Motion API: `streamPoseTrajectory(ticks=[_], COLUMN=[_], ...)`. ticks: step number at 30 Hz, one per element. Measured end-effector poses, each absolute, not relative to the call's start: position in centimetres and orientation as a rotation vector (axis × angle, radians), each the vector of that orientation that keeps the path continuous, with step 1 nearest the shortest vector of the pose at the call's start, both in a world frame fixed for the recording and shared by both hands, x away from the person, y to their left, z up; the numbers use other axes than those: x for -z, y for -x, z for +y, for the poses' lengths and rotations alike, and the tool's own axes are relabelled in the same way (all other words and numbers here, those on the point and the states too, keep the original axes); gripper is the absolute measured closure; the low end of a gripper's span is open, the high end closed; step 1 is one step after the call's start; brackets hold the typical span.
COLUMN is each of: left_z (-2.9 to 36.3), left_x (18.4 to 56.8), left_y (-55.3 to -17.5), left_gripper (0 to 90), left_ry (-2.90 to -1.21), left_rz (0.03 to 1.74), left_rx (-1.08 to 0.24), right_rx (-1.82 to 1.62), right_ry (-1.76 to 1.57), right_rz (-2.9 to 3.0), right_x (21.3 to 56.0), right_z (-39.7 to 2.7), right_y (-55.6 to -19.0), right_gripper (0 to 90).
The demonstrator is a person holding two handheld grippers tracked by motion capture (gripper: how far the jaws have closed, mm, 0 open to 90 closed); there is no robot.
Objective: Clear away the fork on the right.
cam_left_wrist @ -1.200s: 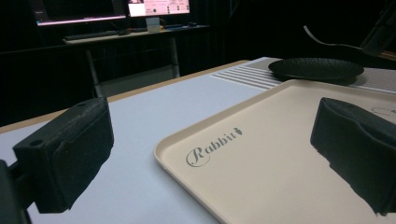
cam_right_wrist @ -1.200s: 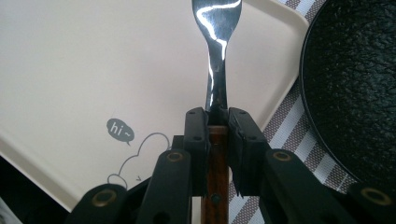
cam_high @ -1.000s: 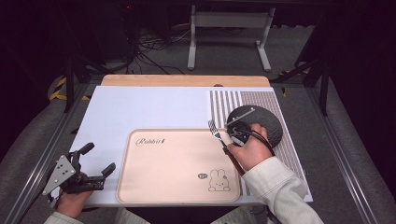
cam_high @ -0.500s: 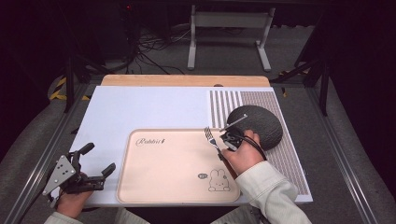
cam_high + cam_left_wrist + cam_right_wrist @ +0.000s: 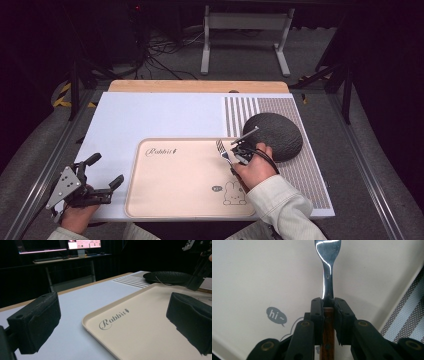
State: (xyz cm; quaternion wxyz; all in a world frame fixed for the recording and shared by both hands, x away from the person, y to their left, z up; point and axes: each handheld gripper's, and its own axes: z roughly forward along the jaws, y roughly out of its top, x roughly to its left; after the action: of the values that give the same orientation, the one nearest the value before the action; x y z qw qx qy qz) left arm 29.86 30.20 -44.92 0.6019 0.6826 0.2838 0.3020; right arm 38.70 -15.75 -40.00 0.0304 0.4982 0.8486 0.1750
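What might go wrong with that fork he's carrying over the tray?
The right gripper pinches the fork only at the narrow neck where wood meets metal, so it might swivel or slip. The dark plate sits close beside the hand, so a careless move may bump it.

Bright overhead light on the table, dark surroundings; glare streaks the fork; near jaws blurred.

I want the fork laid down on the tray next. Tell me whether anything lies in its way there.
Nothing visible does. The right gripper holds the fork by its wooden handle over the beige tray, whose surface carries only its printed lettering and rabbit drawing. The dark plate sits off the tray on the striped mat.
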Motion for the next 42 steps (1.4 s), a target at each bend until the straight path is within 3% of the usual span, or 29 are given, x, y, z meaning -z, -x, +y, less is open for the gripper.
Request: streamPoseTrajectory(ticks=[21,22,26,39,42], left_z=[30.2,30.2,30.2,30.2,30.1], left_x=[44.9,44.9,44.9,44.9,44.9], left_y=[-29.9,-29.9,-29.9,-29.9,-29.9], left_gripper=[0.1,0.1,0.1,0.1,0.1], left_ry=[-1.591,-1.589,-1.593,-1.595,-1.593], left_rz=[0.651,0.653,0.649,0.645,0.646], left_rx=[-0.693,-0.694,-0.694,-0.694,-0.695], right_rx=[-0.572,-0.579,-0.585,-0.645,-0.654], right_ry=[-1.644,-1.651,-1.632,-1.495,-1.401], right_rz=[2.617,2.611,2.588,2.588,2.604], right_x=[41.7,41.6,41.4,40.4,40.0], right_z=[-16.3,-16.3,-16.2,-15.9,-15.7], right_y=[-39.9,-39.9,-39.9,-40.0,-40.0], right_gripper=[76.5,66.7,51.7,35.0,35.0])
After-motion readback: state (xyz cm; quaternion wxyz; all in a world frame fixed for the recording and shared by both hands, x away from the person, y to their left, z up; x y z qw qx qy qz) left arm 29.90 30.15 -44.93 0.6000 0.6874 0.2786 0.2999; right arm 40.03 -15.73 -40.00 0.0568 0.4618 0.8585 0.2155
